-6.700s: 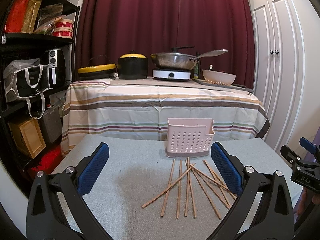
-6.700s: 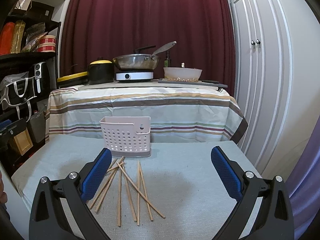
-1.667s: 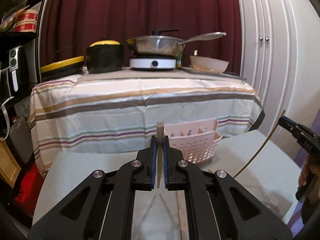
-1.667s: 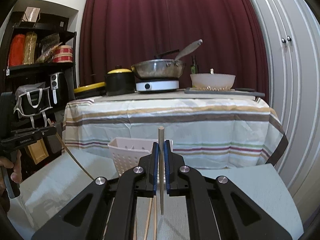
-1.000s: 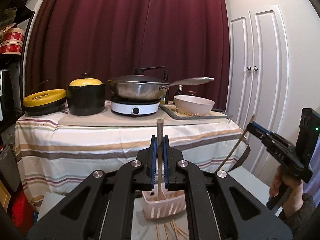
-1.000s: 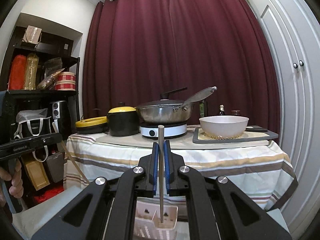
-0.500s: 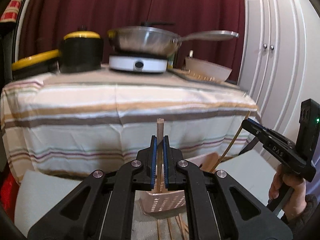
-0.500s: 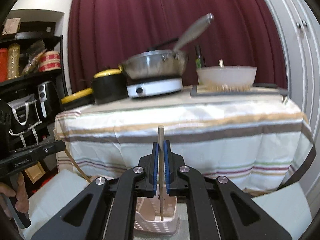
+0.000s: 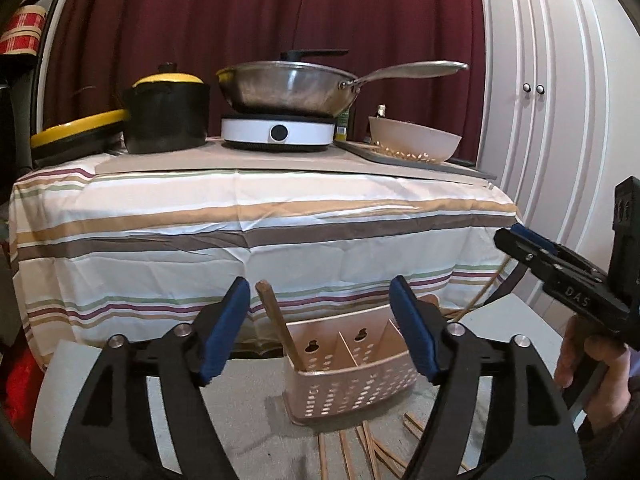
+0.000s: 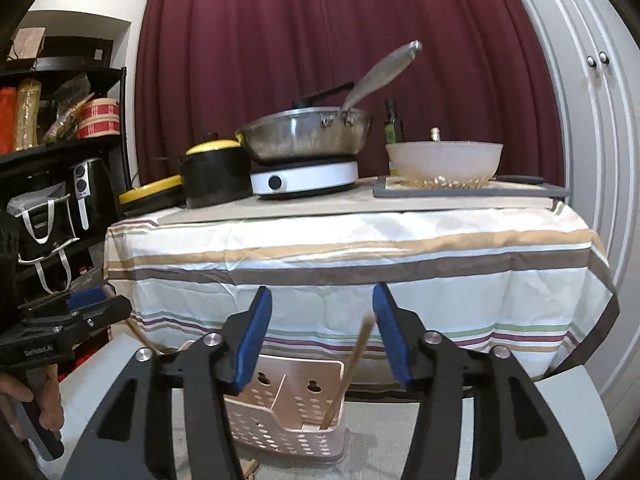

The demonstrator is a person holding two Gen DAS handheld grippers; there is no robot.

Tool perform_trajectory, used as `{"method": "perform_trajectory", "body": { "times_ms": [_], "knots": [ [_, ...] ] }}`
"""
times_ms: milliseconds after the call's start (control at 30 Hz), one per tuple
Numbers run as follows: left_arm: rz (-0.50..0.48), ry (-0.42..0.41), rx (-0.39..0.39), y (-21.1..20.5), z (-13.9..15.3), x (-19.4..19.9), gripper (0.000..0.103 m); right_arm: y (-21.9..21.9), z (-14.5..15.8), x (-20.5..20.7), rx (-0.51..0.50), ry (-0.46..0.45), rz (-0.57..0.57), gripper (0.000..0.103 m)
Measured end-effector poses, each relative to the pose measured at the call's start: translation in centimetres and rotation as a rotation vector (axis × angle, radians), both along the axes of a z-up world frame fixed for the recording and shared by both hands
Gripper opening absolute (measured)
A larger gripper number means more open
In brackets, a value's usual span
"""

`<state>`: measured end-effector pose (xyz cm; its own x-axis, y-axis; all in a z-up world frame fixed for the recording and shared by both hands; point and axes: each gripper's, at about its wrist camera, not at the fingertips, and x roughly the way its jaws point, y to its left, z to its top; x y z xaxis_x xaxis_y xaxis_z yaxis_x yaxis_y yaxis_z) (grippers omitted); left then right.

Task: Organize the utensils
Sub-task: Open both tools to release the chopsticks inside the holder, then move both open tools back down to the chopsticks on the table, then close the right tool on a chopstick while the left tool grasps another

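Note:
A pink perforated utensil caddy (image 9: 352, 376) stands on the grey table, also in the right wrist view (image 10: 280, 420). My left gripper (image 9: 320, 336) is open just above it; a wooden chopstick (image 9: 280, 328) leans in the caddy's left compartment. My right gripper (image 10: 320, 340) is open above the caddy; another chopstick (image 10: 352, 364) leans in its right compartment. Several more chopsticks (image 9: 360, 452) lie on the table in front of the caddy. The right gripper also shows in the left wrist view (image 9: 520, 240), and the left gripper in the right wrist view (image 10: 104, 300).
Behind stands a table with a striped cloth (image 9: 256, 232) carrying a black pot (image 9: 166, 116), a wok on a hob (image 9: 284, 92) and a bowl (image 9: 412, 140). A black shelf (image 10: 60, 168) is at the left, white cupboard doors (image 9: 560, 120) at the right.
Both grippers have opened and let go of their chopsticks, which now lean in the caddy. Both views have dropped a little towards the caddy.

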<state>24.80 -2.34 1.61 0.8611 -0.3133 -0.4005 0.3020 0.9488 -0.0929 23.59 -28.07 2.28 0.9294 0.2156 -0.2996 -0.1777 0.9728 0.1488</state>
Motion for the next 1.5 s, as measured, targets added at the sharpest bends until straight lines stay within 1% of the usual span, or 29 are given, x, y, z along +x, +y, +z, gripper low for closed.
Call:
{"method": "perform_trajectory", "body": {
  "times_ms": [100,200,333,400,467,533,600,667,800,867,933,1000,1033,1100,1300,1400,1500],
  "knots": [
    [0.000,-0.012,-0.015,0.5,0.3,-1.8,0.077,0.0,0.8,-2.3,-0.016,-0.026,-0.007,0.056],
    [0.015,-0.036,-0.005,0.9,0.5,-4.3,0.077,-0.2,1.2,-4.8,-0.019,-0.037,-0.010,0.057],
    [0.047,-0.061,0.021,1.4,-0.2,-7.9,0.078,-0.3,0.4,-8.3,-0.028,-0.033,-0.020,0.057],
    [0.062,-0.052,0.033,1.7,-1.1,-9.6,0.078,-0.2,-0.4,-10.0,-0.034,-0.022,-0.029,0.057],
    [0.070,-0.029,0.036,2.1,-2.4,-11.0,0.078,-0.1,-1.8,-11.7,-0.031,0.006,-0.031,0.057],
    [0.076,-0.005,0.025,2.6,-3.8,-12.1,0.078,-0.1,-3.2,-13.2,-0.022,0.031,-0.034,0.057],
    [0.079,0.035,0.002,3.1,-5.5,-12.9,0.078,0.0,-5.3,-14.8,-0.008,0.067,-0.032,0.057],
    [0.087,0.060,-0.003,3.5,-7.0,-13.7,0.078,0.1,-7.1,-16.1,-0.008,0.096,-0.039,0.056],
    [0.093,0.127,0.011,3.7,-10.7,-15.5,0.076,0.3,-11.2,-18.3,0.002,0.164,-0.049,0.049],
    [0.098,0.154,0.019,3.7,-12.4,-16.4,0.072,0.4,-13.1,-19.1,0.001,0.198,-0.045,0.047],
    [0.101,0.177,0.025,3.9,-13.9,-17.1,0.070,0.5,-14.6,-19.7,-0.003,0.228,-0.045,0.042],
    [0.105,0.209,0.025,4.0,-15.2,-17.6,0.068,0.8,-16.3,-20.1,-0.002,0.257,-0.039,0.039],
    [0.105,0.222,0.025,4.0,-15.7,-17.8,0.066,0.9,-16.8,-20.3,-0.005,0.266,-0.038,0.037],
    [0.110,0.237,0.031,4.1,-16.6,-18.2,0.065,1.1,-17.9,-20.5,-0.006,0.289,-0.036,0.033],
    [0.109,0.263,0.042,3.7,-18.2,-19.0,0.062,1.4,-19.4,-20.5,-0.008,0.321,-0.036,0.025],
    [0.105,0.276,0.045,3.5,-18.8,-19.1,0.059,1.4,-19.8,-20.3,-0.011,0.334,-0.036,0.020],
    [0.100,0.281,0.049,3.3,-19.2,-19.3,0.055,1.5,-19.9,-20.4,-0.024,0.327,-0.039,0.009]
  ]
}}
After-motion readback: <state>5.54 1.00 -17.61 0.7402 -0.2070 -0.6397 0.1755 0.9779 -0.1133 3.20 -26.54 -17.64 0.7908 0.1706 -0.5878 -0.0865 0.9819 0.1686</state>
